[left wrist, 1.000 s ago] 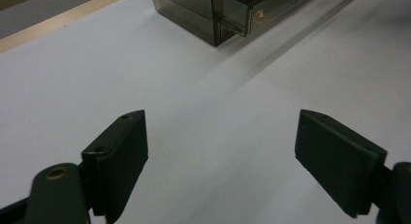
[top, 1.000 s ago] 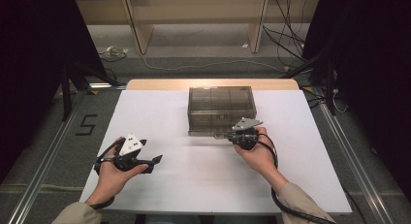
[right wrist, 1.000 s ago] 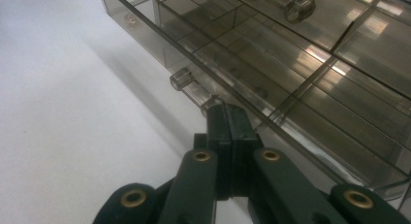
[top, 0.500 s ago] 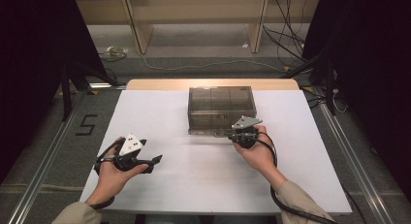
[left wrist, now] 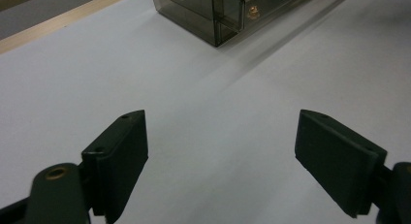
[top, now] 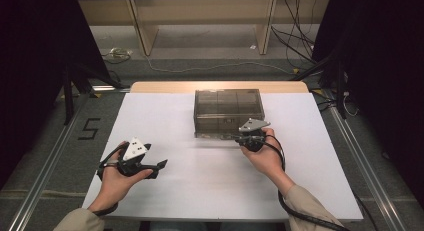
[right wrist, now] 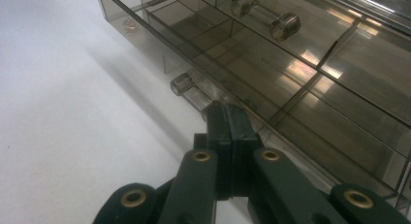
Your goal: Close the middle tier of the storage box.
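R gripper (right wrist: 228, 118) jaws pressed together, tips at the clear knob (right wrist: 186, 88) on the lower drawer front of the smoky translucent plastic drawer box (top: 228, 111), mid-table. L gripper (left wrist: 220, 151) jaws wide, empty, well apart. Nothing moved since a sec ago: drawer pull not begun.

Nothing much is different from a second ago. The right gripper (top: 238, 137) sits at the same spot by the front of the see-through box (top: 227, 111), at about 1 o'clock on the bench (top: 200, 196), with its fingers pressed together as before. The left gripper (top: 159, 168) (down at 8 o'clock) has not moved either, and its fingers are just as wide apart. The box has not slid or opened any more.
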### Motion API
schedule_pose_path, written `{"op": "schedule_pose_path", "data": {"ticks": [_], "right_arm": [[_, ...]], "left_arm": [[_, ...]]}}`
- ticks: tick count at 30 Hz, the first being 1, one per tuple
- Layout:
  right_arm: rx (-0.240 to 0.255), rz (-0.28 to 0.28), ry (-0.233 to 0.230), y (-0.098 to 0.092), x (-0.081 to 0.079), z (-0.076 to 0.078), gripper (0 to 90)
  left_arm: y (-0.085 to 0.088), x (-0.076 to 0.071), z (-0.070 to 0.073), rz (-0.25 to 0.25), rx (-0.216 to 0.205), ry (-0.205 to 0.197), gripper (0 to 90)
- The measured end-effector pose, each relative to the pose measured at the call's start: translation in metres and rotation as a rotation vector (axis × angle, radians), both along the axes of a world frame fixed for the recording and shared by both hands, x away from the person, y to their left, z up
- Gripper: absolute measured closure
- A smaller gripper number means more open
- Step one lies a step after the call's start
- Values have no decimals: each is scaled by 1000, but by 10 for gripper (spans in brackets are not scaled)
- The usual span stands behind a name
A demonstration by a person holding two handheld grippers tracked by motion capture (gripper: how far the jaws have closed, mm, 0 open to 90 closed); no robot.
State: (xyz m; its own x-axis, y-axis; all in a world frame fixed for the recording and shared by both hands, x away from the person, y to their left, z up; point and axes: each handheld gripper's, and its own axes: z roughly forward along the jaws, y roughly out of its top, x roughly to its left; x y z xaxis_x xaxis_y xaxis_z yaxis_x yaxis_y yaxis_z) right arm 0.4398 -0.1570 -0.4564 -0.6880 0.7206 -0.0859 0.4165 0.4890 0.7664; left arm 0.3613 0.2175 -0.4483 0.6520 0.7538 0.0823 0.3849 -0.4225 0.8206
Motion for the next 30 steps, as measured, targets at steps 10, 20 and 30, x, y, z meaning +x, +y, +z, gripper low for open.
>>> {"op": "schedule_pose_path", "data": {"ticks": [10, 20, 30], "right_arm": [[1, -5, -7, 1, 2, 0, 900], [-3, -7, -12, 1, 4, 0, 900], [0, -14, -10, 1, 6, 0, 900]], "left_arm": [[0, 0, 0, 0, 1, 0, 196], [0, 0, 0, -1, -1, 0, 196], [0, 0, 0, 0, 0, 0, 196]]}}
